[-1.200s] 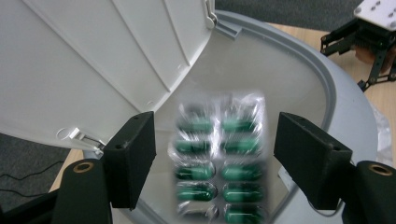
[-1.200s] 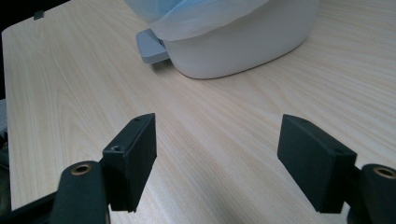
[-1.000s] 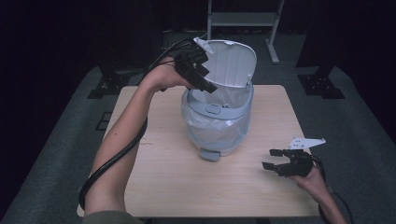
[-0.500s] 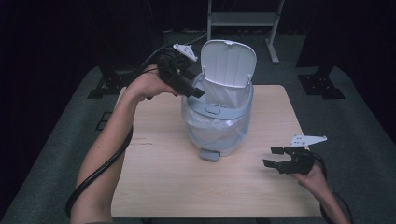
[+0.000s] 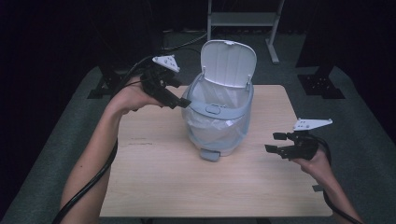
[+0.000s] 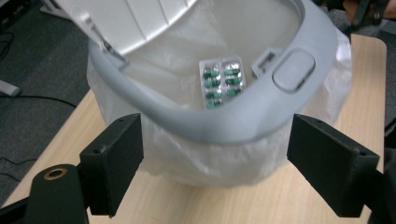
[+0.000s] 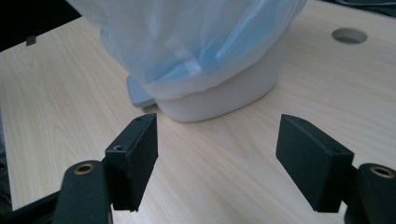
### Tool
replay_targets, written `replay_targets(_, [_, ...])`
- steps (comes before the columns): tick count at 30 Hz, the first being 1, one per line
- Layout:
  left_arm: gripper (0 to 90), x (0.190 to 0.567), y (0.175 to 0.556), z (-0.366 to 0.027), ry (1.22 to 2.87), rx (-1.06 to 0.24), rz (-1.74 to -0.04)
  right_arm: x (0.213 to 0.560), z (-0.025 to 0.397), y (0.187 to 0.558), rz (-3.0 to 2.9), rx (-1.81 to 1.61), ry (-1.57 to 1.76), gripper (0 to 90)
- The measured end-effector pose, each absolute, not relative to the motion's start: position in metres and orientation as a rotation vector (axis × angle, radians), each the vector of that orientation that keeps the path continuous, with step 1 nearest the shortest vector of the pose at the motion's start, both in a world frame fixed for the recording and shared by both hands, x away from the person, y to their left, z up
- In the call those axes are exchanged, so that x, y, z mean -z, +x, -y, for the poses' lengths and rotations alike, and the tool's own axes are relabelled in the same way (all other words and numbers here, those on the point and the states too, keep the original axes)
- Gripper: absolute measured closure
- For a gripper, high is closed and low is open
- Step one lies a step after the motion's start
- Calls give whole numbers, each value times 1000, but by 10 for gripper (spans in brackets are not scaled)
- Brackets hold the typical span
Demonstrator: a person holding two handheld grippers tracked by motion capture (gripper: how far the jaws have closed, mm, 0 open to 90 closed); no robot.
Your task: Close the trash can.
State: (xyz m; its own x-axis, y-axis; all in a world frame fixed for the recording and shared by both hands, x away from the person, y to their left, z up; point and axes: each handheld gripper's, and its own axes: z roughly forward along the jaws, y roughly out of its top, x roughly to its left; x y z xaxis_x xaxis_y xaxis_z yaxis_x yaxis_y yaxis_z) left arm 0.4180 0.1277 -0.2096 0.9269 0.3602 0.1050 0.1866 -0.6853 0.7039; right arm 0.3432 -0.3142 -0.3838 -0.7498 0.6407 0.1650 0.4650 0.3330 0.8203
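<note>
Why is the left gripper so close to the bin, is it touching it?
Apart. In the left gripper view the open left gripper hangs short of the bin, its grey rim lying beyond both jaws.

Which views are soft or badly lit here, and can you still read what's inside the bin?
High view: table evenly lit, surroundings nearly black, slightly soft. Left gripper view: the blister pack of green capsules in the bin reads clearly; the lid is overexposed and the open left gripper is soft. Right gripper view: bag blurred, open right gripper sharper.
</note>
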Motion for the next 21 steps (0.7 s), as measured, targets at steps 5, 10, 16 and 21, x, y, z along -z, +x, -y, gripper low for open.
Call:
replay_targets(5, [160, 219, 410, -145, 2322, -316, -416, 368, 313, 351, -2400, -1370, 998, 284])
replay_targets(10, [129, 226, 400, -158, 2306, -334, -430, 354, 308, 359, -2404, -1357, 996, 288])
replay_targets(16, [98, 237, 390, -174, 2276, -338, -467, 341, 301, 368, -2417, -1331, 982, 298])
replay_targets(21, [84, 251, 383, -185, 2266, -332, -484, 329, 296, 377, -2415, -1321, 969, 302])
